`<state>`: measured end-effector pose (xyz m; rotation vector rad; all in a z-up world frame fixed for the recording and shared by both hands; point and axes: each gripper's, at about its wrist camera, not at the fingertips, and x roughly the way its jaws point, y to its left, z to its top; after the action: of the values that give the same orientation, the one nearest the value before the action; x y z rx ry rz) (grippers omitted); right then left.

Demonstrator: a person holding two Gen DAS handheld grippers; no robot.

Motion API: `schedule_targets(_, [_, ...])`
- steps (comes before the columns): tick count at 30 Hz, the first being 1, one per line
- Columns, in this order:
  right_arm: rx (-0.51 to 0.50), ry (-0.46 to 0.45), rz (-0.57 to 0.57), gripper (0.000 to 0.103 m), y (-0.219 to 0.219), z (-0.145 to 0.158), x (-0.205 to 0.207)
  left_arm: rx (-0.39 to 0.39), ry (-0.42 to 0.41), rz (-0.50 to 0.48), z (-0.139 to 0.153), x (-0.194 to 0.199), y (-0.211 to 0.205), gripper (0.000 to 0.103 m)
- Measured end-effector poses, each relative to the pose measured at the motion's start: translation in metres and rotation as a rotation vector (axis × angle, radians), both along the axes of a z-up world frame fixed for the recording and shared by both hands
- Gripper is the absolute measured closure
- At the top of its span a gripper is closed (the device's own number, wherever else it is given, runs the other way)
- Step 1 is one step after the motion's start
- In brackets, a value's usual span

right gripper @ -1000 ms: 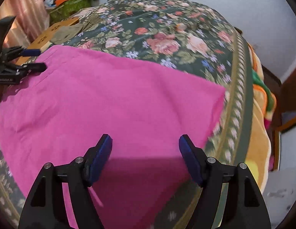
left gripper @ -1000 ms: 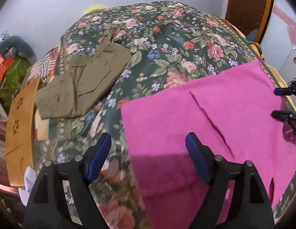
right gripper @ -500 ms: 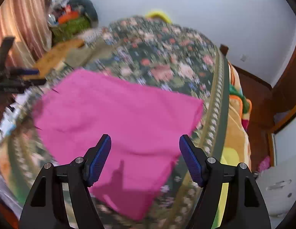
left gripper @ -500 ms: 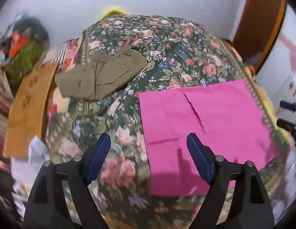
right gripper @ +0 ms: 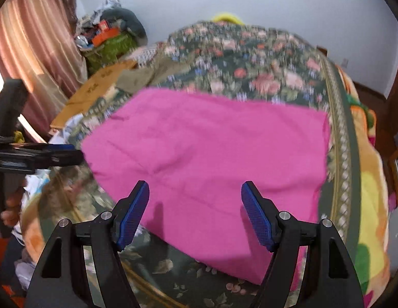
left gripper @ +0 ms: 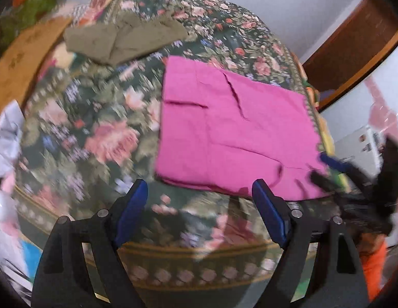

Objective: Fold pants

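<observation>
Pink pants (left gripper: 232,125) folded into a flat square, lying on the flowery bedspread (left gripper: 101,133) of the bed, near the front edge and toward the side with the striped border. Small creases across the top layer. Left tool (left gripper: 200,210) wide open, nothing between its blue pads (left gripper: 132,210), up above the bedspread just in front of the pink pants and not touching them. Right tool (right gripper: 195,213) wide open too, holding nothing, up over the near part of the pink pants. Brown pants (left gripper: 127,38) folded farther back on the bed, well apart from the pink ones. Wooden board (left gripper: 21,61) off the bed's side beside them. Pink curtain (right gripper: 37,48) by the wall. Much of the picture blurry.
</observation>
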<state>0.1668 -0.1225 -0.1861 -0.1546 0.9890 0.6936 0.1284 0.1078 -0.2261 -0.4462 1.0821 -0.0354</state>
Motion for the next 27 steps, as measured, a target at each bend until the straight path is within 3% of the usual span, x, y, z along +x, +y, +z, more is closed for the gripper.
schedule_targets(4, [-0.045,0.060,-0.009,0.032,-0.003,-0.027,0.002,-0.113,0.020,-0.005,-0.008,-0.001,-0.006,0.020])
schedule_targets(9, [-0.002,0.073,-0.010,0.031,-0.011,-0.026,-0.001,-0.160,0.033,0.017,-0.015,0.002,-0.007,0.019])
schedule_targets(14, [0.014,0.077,0.000,0.030,-0.009,-0.028,-0.003,-0.272,0.034,0.080,-0.024,0.008,0.003,0.017])
schedule_targets(23, [0.035,0.083,0.001,0.029,-0.010,-0.030,-0.003,-0.290,0.058,0.087,-0.021,0.044,0.004,0.016])
schedule_targets(24, [0.036,0.084,0.001,0.029,-0.010,-0.030,-0.002,-0.278,0.060,0.093,-0.021,0.047,0.004,0.023])
schedule_targets(27, [0.039,0.084,0.000,0.029,-0.011,-0.031,-0.003,-0.132,0.063,0.128,-0.016,0.053,0.001,0.054])
